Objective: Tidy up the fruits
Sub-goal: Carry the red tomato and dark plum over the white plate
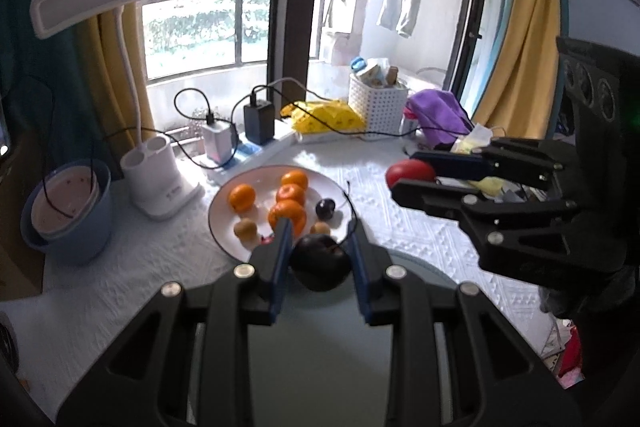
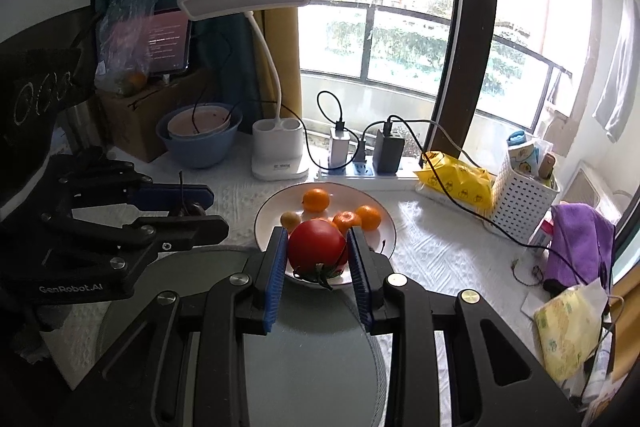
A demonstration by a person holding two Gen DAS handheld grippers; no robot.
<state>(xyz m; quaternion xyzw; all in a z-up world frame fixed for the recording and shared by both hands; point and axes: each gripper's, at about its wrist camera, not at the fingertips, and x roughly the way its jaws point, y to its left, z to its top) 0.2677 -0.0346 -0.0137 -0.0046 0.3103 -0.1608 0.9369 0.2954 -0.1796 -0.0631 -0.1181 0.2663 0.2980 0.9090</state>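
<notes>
A white plate (image 1: 224, 203) on the white cloth holds several oranges (image 1: 241, 196), a small dark plum (image 1: 325, 209) and small brown fruits (image 1: 245, 229). My left gripper (image 1: 319, 235) is shut on a dark plum (image 1: 320, 262), held above the near edge of the plate. My right gripper (image 2: 317, 242) is shut on a red tomato (image 2: 316, 246) with a green stem, held above the plate (image 2: 266, 215). The right gripper with the tomato (image 1: 410, 171) shows at the right in the left wrist view. The left gripper (image 2: 200, 207) shows at the left in the right wrist view.
A grey round plate (image 1: 416, 267) lies under both grippers at the near side. A white desk lamp (image 1: 160, 183), blue bowl (image 1: 68, 239), power strip with chargers (image 1: 256, 143), yellow bag (image 1: 324, 115), white basket (image 1: 376, 107) and purple cloth (image 1: 436, 115) line the back.
</notes>
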